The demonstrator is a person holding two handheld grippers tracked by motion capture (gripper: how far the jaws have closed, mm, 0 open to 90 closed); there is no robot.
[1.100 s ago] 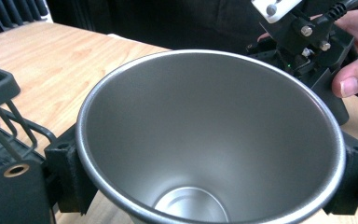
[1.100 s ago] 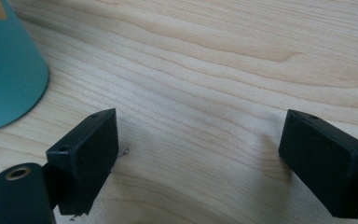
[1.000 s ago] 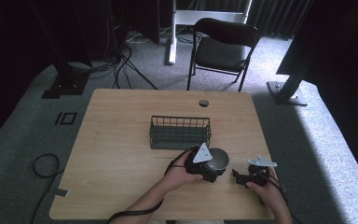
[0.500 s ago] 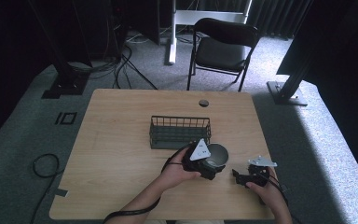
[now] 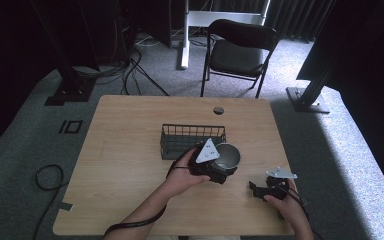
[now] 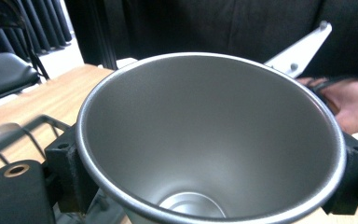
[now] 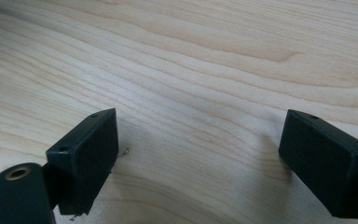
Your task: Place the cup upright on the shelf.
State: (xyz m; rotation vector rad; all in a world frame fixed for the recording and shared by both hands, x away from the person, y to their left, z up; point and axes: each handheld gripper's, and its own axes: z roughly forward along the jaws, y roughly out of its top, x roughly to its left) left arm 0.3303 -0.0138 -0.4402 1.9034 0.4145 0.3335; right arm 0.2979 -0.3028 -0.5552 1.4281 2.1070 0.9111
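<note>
A pale wooden table (image 5: 125, 150) with rounded corners stands on grey carpet. A dark wire basket (image 5: 180, 140) sits on it near the middle. A small round cable hole (image 5: 218, 110) shows by the far edge. The near left half lies bare.

A dark wire basket (image 5: 192, 141) stands near the middle of the wooden bench (image 5: 125, 150), a round cable hole (image 5: 218, 110) sits by its far edge, and a black folding chair (image 5: 240, 50) waits on the carpet beyond.
</note>
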